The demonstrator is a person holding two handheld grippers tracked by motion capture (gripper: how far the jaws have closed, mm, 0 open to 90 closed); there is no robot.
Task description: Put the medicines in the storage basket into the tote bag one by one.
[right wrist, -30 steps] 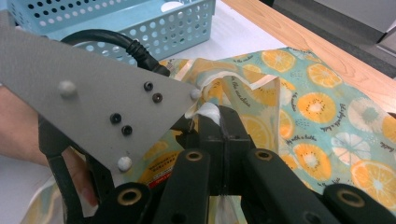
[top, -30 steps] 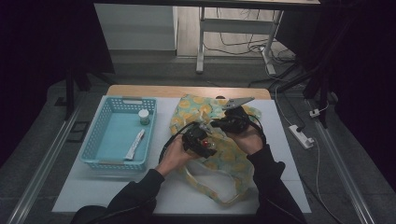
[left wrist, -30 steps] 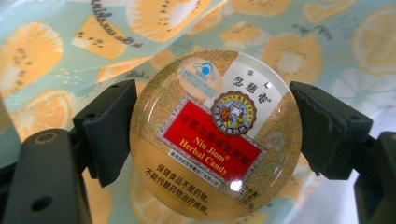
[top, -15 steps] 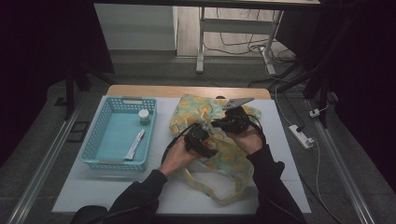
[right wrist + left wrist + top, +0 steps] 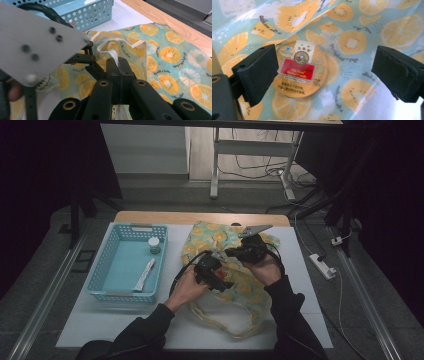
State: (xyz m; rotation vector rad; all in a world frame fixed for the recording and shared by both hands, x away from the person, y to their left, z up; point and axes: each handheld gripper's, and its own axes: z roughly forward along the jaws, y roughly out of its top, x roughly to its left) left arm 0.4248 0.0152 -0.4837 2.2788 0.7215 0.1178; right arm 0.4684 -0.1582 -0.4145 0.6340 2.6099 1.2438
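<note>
Our left gripper [image 5: 322, 72], its jaws just opened wide, has released the round candy tin [image 5: 299, 72] inside the fruit-print bag [image 5: 235, 285]; our right gripper [image 5: 119, 65] pinches the bag's rim, holding it open.

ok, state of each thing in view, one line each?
left gripper: open, jaws just opening, nothing pressed between them
round candy tin: lying label-up inside the bag, released
right gripper: shut on the bag's edge
citrus-print bag: lying on the table, mouth held up
blue basket: upright, holds a small jar and a tube
</note>
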